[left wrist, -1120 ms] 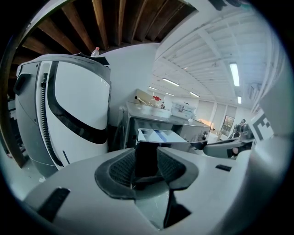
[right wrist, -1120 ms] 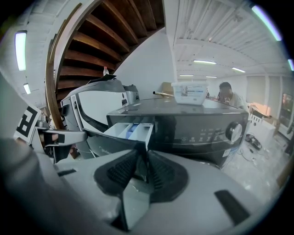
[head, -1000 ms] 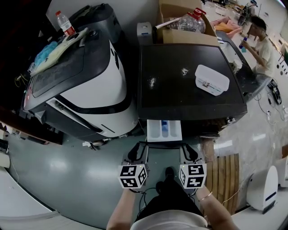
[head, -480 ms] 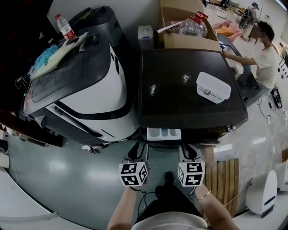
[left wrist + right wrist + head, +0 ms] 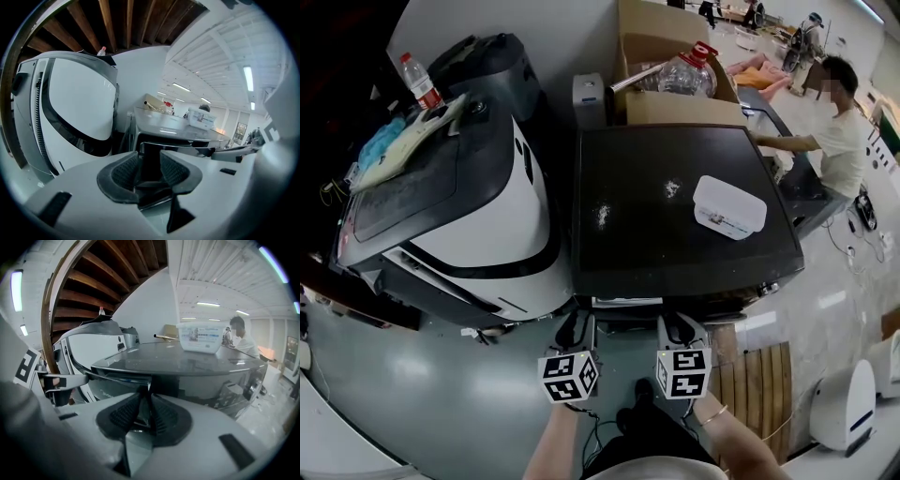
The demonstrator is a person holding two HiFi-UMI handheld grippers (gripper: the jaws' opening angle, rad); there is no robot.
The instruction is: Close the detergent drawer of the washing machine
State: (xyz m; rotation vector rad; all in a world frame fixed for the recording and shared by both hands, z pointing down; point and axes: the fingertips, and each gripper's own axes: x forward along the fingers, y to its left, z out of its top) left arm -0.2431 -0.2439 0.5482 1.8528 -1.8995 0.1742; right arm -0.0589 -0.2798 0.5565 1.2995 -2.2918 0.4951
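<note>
The washing machine point(image 5: 675, 234) has a dark top, and its white detergent drawer point(image 5: 623, 302) shows only as a thin strip, almost flush with the front. My left gripper point(image 5: 579, 324) is at the drawer's left end and my right gripper point(image 5: 677, 323) is just past its right end. In the left gripper view the left gripper point(image 5: 143, 165) is open with nothing between its pads, and the drawer front point(image 5: 187, 148) lies just ahead. In the right gripper view the right gripper point(image 5: 146, 406) is shut and empty, its tips close to the machine's front point(image 5: 122, 376).
A white and black machine point(image 5: 478, 216) stands close on the left. A clear plastic box point(image 5: 729, 206) lies on the washer's top. Behind are a cardboard box point(image 5: 675, 103) and a water jug point(image 5: 680, 70). A person point(image 5: 844, 131) is at the right. A wooden pallet point(image 5: 759, 384) lies on the floor.
The drawer has slid from well out to almost flush with the washer's front. Both grippers have moved forward with it, towards the machine.
</note>
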